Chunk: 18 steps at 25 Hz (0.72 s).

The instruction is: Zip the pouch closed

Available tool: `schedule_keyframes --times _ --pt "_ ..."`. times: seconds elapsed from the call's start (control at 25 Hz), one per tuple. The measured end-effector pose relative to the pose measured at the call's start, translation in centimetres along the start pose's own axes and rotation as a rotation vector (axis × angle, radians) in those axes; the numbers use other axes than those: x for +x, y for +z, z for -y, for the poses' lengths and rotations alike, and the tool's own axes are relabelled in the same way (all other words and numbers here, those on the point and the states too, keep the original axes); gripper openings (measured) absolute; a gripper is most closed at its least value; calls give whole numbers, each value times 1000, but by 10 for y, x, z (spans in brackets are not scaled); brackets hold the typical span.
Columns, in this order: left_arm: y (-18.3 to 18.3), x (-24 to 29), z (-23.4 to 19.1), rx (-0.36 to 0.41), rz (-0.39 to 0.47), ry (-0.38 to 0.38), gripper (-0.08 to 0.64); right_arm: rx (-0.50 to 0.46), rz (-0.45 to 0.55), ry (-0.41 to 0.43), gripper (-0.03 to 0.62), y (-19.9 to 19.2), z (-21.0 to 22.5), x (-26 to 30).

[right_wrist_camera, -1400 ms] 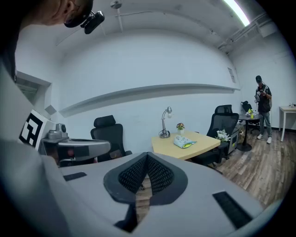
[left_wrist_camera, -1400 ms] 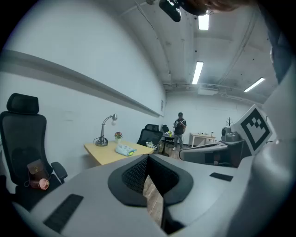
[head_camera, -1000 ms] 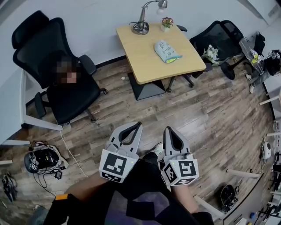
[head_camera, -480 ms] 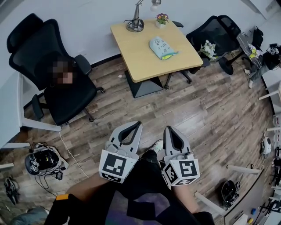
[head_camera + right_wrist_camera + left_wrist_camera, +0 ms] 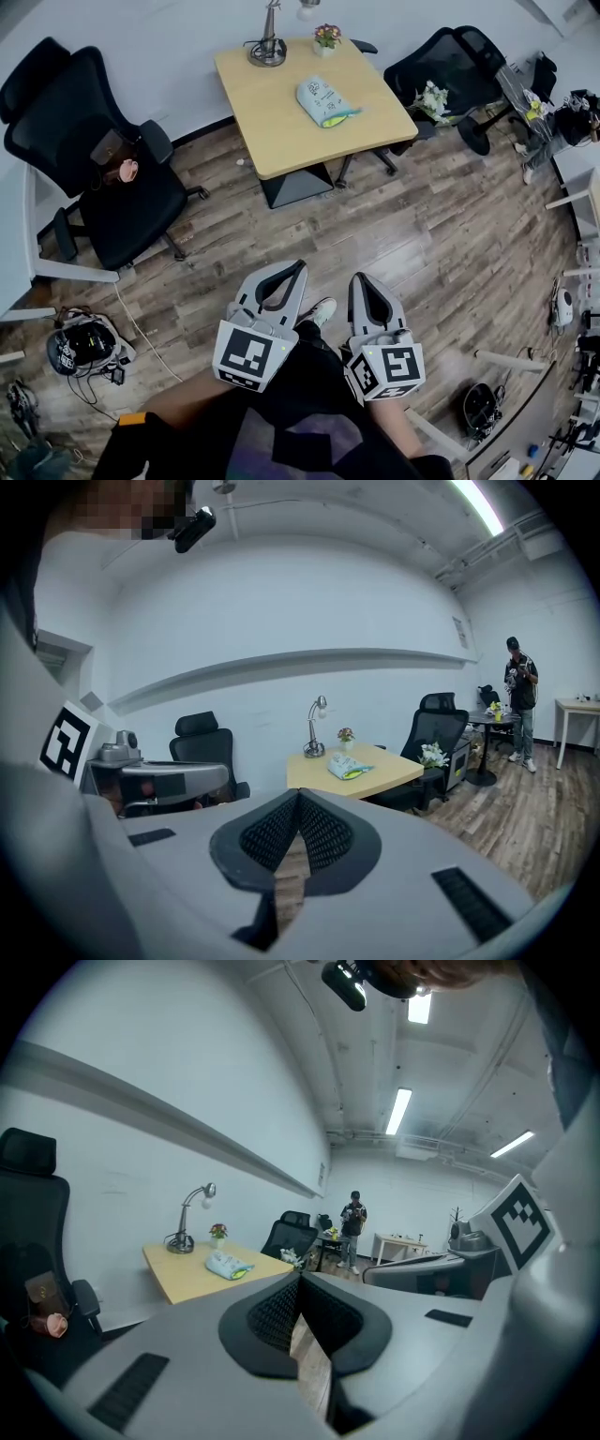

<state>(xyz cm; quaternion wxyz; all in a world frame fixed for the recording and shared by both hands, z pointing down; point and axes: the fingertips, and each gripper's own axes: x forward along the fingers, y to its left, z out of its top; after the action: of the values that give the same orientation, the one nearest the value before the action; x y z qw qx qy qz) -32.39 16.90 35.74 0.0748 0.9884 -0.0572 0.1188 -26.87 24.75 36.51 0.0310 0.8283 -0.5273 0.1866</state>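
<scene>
Nearest, at 6 o'clock in the head view, the left gripper (image 5: 298,266) and the right gripper (image 5: 357,277) are held side by side above the wood floor (image 5: 422,244). Each has its jaws pressed together on nothing.

The step in hand looks like the approach, since the pouch (image 5: 323,101) lies well apart at 12 o'clock on the table (image 5: 277,131). To do it well, both jaws should open before they reach the table edge. One gripper should then pin an end of the pouch flat while the other takes the zip pull. From here the pull is too small to make out, so find it once close.

Come in between the black chair (image 5: 103,178) at 10 o'clock and the second chair (image 5: 441,70) at 1 o'clock. Pull along the pouch, away from the lamp (image 5: 267,47) and the flower pot (image 5: 327,37) just beyond it.
</scene>
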Motion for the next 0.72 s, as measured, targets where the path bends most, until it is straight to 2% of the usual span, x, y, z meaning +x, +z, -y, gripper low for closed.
schedule_keyframes --times 0.2,0.72 --pt "5 32 17 6 -25 -13 8 13 4 -1 12 5 33 4" --pt "29 128 78 100 -36 -58 8 60 50 33 12 17 128 4"
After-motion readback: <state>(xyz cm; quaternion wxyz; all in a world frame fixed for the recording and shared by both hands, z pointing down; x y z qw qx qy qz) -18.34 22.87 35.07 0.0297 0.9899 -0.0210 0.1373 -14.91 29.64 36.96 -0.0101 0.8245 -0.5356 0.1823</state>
